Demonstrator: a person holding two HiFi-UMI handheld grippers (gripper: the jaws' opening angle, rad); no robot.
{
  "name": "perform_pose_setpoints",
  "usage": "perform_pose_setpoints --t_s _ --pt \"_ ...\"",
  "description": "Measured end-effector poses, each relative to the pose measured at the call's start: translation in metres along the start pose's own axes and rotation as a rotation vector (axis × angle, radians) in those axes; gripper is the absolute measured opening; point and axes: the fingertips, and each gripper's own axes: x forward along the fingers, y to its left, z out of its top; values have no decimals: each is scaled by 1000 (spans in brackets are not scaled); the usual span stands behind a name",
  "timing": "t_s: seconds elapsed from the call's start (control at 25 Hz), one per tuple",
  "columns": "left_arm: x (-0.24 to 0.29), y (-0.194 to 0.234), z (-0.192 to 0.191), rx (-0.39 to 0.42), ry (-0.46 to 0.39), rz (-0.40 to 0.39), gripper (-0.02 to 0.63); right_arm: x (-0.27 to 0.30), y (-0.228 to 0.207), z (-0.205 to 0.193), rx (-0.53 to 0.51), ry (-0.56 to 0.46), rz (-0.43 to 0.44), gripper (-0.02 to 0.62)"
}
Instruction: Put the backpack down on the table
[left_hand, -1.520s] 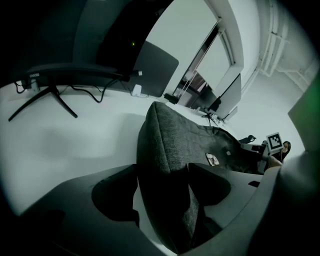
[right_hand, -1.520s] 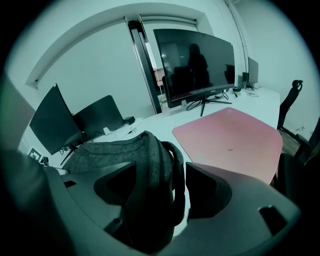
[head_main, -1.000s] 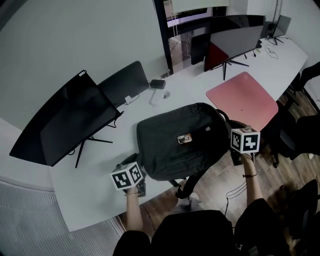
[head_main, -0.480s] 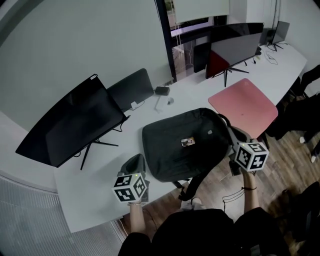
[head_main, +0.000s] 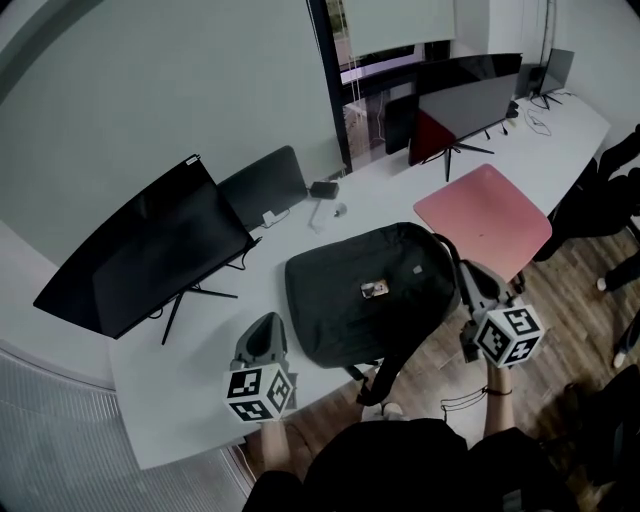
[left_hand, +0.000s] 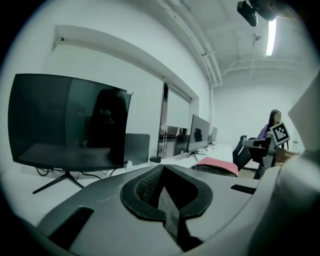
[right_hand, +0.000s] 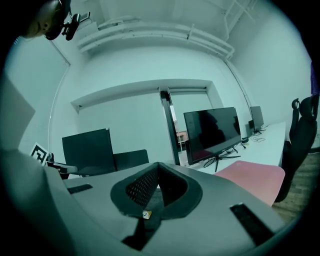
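Placement apparently done, backpack (head_main: 365, 295) flat on table (head_main: 190, 400). Left gripper (head_main: 264, 335) and right gripper (head_main: 477, 283) clenched empty beside backpack. Next, just pull clear.

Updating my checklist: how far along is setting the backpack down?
Done: the backpack lies flat on the table, one strap dangling over the near edge. In hand: nothing; the left gripper and right gripper are shut, empty. Left: seemingly nothing.

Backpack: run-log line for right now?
backpack flat on table, strap hanging off near edge | left gripper shut, empty | right gripper shut, empty | placement done
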Motion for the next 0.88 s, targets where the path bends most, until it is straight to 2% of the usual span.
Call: perform_pose_setpoints --t_s 0.28,0.88 --pt "-11 9 6 12 -53 39 15 -15 -2 2 -23 -42 -12 12" --pt "-16 4 7 48 -57 50 15 -20 1 3 -41 -59 12 12"
